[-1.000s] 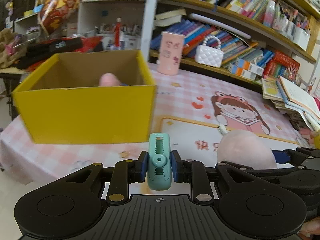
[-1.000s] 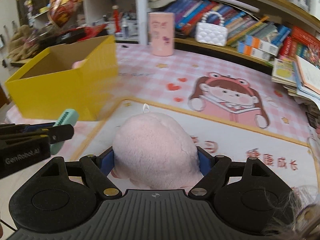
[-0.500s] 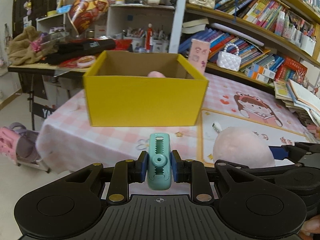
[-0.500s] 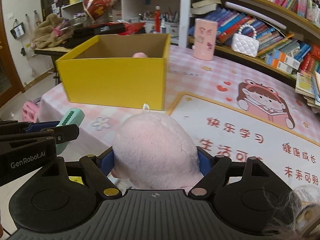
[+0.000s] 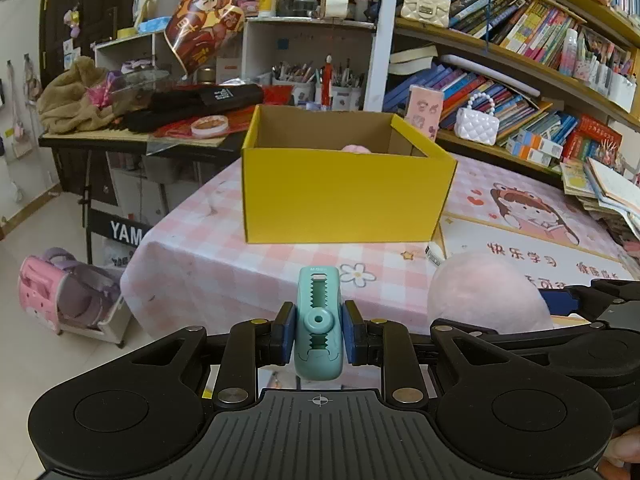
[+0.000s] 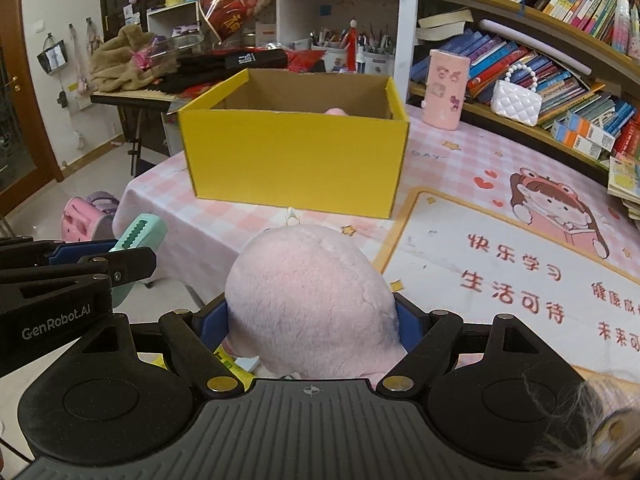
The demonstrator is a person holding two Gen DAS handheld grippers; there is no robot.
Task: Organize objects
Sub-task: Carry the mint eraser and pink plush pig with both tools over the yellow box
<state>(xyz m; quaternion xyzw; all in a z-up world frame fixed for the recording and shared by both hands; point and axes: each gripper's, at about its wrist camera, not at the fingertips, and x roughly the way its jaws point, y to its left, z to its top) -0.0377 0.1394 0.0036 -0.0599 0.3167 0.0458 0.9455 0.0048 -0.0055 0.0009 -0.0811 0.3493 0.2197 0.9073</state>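
1. Landmark: yellow box [image 5: 347, 194], open at the top, standing on the desk [image 5: 224, 256], which has a pink checked cloth. All places below are given relative to this box.
2. Left hand-held gripper [image 5: 319, 330]: in front of the box, near side, held above the desk edge. Jaws clenched on a small teal correction-tape dispenser [image 5: 319, 320]; blue pads press its two flat sides, and the dispenser's nose points toward the box's front wall. Dispenser is clear of the desk and well apart from the box.
3. Right hand-held gripper [image 6: 312, 316]: in front of the box and to the right of the left one. Jaws stand wide and are grasping a round pink plush toy [image 6: 312, 296], with a blue pad on either flank. A small white loop at the top of the plush points toward the box.
4. In the right wrist view the left hand-held gripper [image 6: 132, 252] shows at the left edge, with the teal dispenser [image 6: 138, 240] sticking out of it, level with the plush.
5. Inside the box: a pink rounded thing [image 5: 357, 148] peeks above the near wall, toward the back right. Too little is visible to tell what it is.
6. Behind the box, to the right: a pink cylindrical holder [image 6: 446, 88] on the desk, and a white quilted handbag [image 6: 516, 102] on the low bookshelf [image 6: 560, 64].
7. Right of the box: a cartoon-girl desk mat [image 6: 520, 248] with red characters.
8. Left of the box, on the floor past the desk's edge: a pink backpack [image 5: 52, 292].
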